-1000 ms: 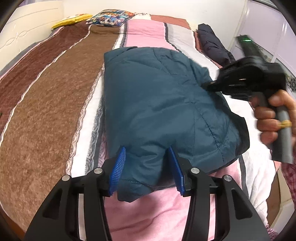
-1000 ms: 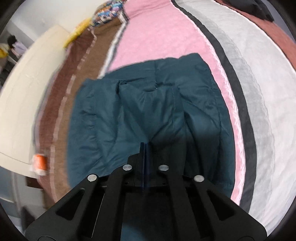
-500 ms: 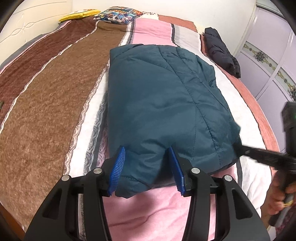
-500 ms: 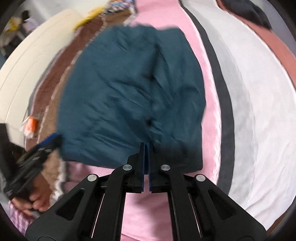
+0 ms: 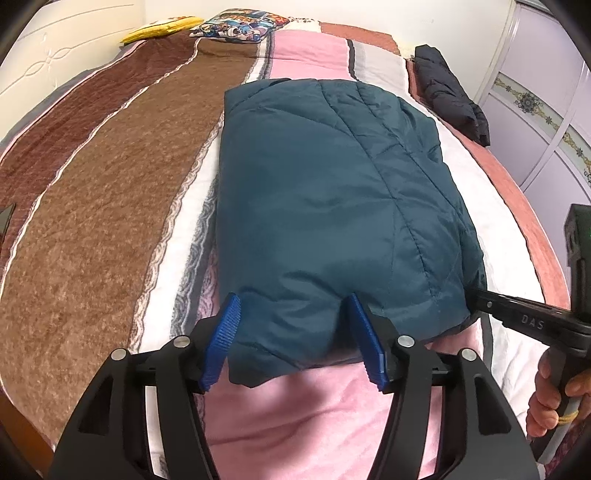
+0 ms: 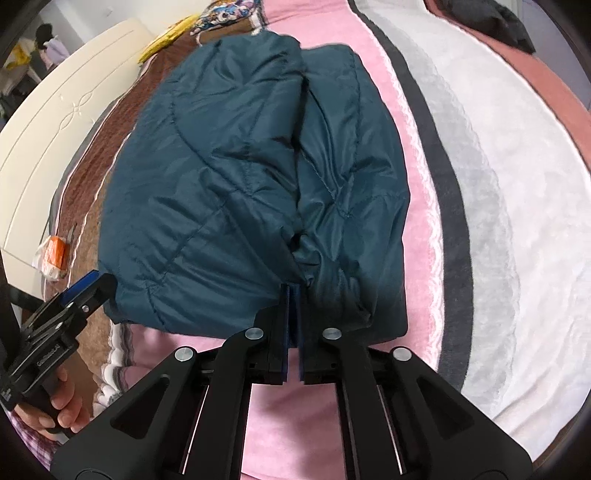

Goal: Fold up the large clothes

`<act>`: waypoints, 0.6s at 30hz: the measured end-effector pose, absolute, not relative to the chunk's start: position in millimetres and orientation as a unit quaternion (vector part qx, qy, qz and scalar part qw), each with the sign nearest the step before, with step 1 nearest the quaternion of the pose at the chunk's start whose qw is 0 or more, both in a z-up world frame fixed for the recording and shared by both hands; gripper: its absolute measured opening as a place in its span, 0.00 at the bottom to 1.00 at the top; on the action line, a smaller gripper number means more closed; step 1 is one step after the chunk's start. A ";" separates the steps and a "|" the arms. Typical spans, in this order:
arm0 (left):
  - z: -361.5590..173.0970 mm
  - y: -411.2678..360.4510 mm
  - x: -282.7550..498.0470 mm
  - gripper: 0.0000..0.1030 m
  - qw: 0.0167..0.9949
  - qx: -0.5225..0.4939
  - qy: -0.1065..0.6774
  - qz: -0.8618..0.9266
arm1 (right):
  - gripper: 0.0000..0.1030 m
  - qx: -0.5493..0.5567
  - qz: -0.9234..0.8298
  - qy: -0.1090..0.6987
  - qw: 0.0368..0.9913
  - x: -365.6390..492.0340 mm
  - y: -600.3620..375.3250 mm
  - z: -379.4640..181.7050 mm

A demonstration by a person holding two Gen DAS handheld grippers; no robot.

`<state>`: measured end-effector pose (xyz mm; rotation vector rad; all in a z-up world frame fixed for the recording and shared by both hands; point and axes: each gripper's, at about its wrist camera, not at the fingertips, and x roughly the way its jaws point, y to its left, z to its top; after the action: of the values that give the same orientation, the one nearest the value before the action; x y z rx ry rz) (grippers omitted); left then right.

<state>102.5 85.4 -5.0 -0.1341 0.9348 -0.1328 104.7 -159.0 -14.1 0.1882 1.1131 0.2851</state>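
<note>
A teal quilted jacket (image 5: 325, 206) lies folded into a thick rectangle on the striped bed blanket (image 5: 110, 221). My left gripper (image 5: 293, 328) is at the jacket's near left corner; its jaws are opening, and the puffy corner sits between the blue pads (image 5: 221, 332). In the right wrist view the jacket (image 6: 240, 177) shows a long fold seam down its middle. My right gripper (image 6: 292, 291) is shut, with its tips against the jacket's near edge and no cloth visibly pinched. From the left wrist view, the right gripper (image 5: 476, 306) pokes at the near right corner.
A black garment (image 5: 450, 96) lies at the far right of the bed. Patterned and yellow pillows (image 5: 240, 26) sit at the head. A cream board (image 6: 55, 140) and an orange packet (image 6: 55, 254) flank the bed's left side; lilac wardrobe doors (image 5: 546, 110) stand on the right.
The right gripper came down from above the jacket's far right side to its near right corner, staying shut. The left gripper's pads spread slightly wider around the near corner.
</note>
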 end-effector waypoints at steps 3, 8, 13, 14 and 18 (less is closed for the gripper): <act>-1.2 81.7 99.4 0.58 0.889 -0.064 0.450 -0.062 | 0.10 0.079 0.135 0.513 0.844 94.2 -150.8 -3.5; 9.0 74.2 87.0 0.58 0.893 -0.060 0.440 -0.064 | 0.22 0.077 0.138 0.487 0.859 69.6 -146.2 14.2; 19.6 69.4 69.6 0.58 0.899 -0.058 0.429 -0.063 | 0.23 0.061 0.135 0.471 0.870 45.6 -141.6 23.6; 21.0 68.3 65.6 0.58 0.900 -0.056 0.427 -0.061 | 0.23 0.054 0.133 0.468 0.872 40.9 -140.7 25.7; 25.5 69.4 53.1 0.58 0.903 -0.055 0.423 -0.056 | 0.23 0.045 0.131 0.463 0.875 20.1 -137.4 26.0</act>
<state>53.1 69.4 25.5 -0.1132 0.8744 -0.1155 20.1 -137.4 26.0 0.0941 0.9673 0.2739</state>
